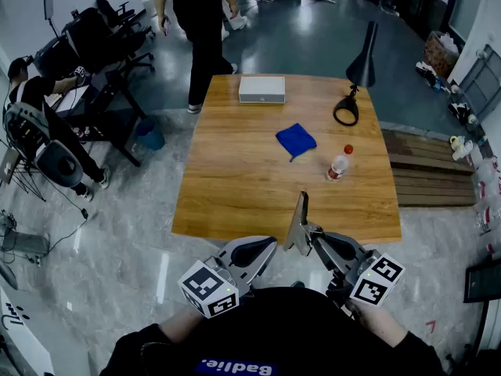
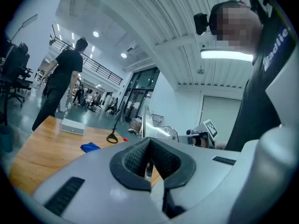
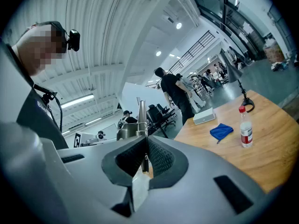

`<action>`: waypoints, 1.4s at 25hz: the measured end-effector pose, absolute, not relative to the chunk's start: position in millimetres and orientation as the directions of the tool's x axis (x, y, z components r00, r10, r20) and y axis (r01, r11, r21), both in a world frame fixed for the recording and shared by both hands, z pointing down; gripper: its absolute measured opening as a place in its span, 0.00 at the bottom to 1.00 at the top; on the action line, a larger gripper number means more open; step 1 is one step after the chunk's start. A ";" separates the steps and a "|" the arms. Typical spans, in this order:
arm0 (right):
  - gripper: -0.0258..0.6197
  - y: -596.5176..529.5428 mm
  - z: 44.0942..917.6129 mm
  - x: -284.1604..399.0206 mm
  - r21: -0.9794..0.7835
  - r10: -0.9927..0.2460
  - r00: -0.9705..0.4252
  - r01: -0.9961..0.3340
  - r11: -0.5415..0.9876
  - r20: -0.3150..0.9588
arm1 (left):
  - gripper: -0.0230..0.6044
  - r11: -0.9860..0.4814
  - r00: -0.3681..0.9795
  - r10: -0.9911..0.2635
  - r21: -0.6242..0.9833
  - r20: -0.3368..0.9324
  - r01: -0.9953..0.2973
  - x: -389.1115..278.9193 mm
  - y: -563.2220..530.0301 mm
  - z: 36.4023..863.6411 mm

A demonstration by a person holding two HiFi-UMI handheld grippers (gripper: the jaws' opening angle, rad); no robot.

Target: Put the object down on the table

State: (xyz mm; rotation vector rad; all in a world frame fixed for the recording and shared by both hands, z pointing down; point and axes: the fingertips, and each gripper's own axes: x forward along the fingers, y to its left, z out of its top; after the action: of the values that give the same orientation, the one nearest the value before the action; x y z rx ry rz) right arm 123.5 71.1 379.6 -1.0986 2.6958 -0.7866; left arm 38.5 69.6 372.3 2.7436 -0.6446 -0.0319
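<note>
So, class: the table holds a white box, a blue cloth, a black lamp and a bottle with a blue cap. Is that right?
Not quite. The bottle has a red cap, not a blue one; the head view shows it. The white box, blue cloth and black lamp are on the table as stated.

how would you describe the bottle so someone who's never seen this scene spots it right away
Start at the wooden table and go to its right half. Right of the blue cloth, nearer than the black desk lamp, stands the bottle: the only clear thing there, with a red cap.
</note>
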 end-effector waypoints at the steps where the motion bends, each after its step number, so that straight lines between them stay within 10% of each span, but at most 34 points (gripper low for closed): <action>1: 0.06 70.4 379.7 122.6 -0.511 -0.681 -0.728 -0.615 0.601 0.077 | 0.04 -0.843 0.895 -0.443 0.316 0.053 -0.436 37.0 68.4 372.5; 35: 0.06 47.8 407.4 149.2 -0.592 -0.576 -0.815 -0.494 0.637 0.062 | 0.04 -0.750 0.799 -0.590 0.291 0.113 -0.594 52.0 52.9 380.0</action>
State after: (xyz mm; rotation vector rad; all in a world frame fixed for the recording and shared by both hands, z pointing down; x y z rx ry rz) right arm 149.2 47.8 407.4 -0.8943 2.7205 -0.9236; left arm 52.0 52.9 380.0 2.6757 -0.9057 0.0195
